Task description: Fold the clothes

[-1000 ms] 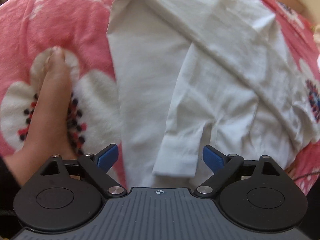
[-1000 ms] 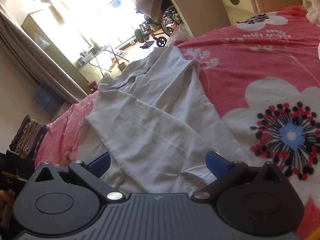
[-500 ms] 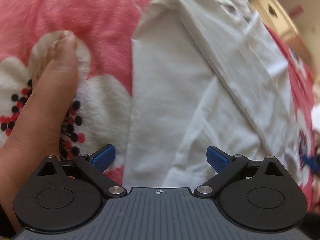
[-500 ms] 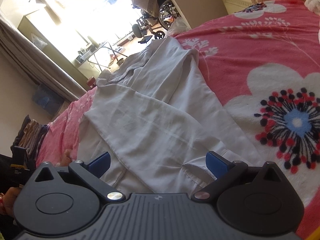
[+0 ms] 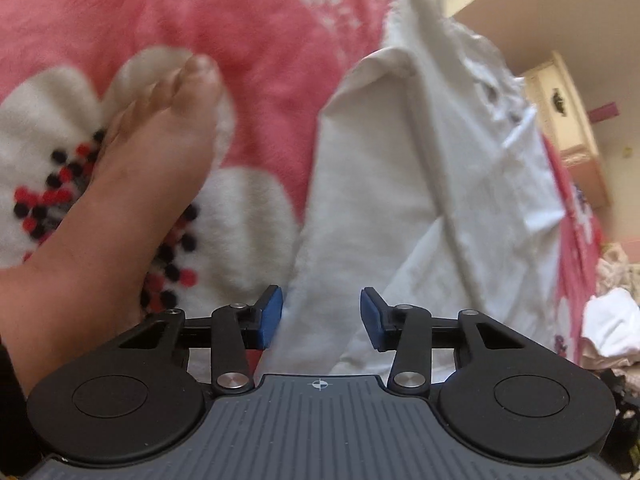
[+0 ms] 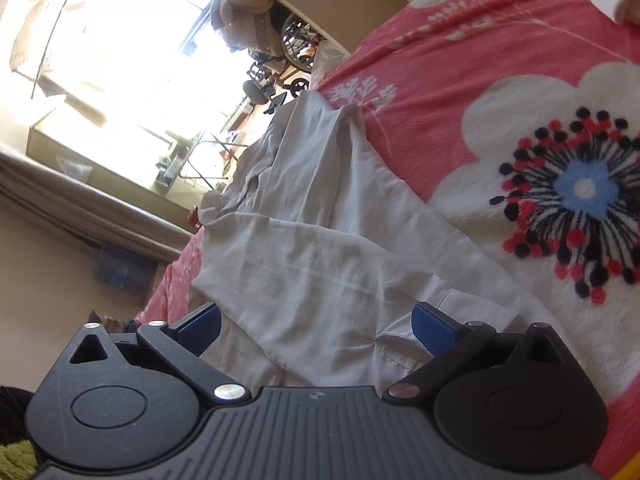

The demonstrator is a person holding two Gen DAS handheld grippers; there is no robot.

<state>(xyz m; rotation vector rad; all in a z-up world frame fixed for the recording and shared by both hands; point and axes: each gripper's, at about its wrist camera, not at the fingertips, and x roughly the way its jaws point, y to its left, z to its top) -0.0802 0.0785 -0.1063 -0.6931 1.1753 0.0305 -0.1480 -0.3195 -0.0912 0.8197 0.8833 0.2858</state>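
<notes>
A white long-sleeved shirt (image 5: 380,184) lies spread on a pink flowered blanket (image 5: 240,12). My left gripper (image 5: 319,316) hovers over the shirt's near left edge. Its jaws are closing, with flat, unbunched fabric between the blue pads (image 5: 270,312), which still stand apart. In the right wrist view the same shirt (image 6: 320,248) stretches away toward the window. My right gripper (image 6: 316,324) is wide open low over the shirt's near end, and a sleeve cuff (image 6: 472,308) lies by its right finger.
A person's bare foot (image 5: 132,184) rests on the blanket just left of the shirt. A cream nightstand (image 5: 568,120) stands beyond the bed and a heap of light clothes (image 5: 612,320) lies at the right. A wheelchair (image 6: 300,44) stands by the bright window.
The left jaws have narrowed from wide open to about half. The left view rolled and slid toward the shirt's left edge. The right view rolled and sank closer to the shirt.
</notes>
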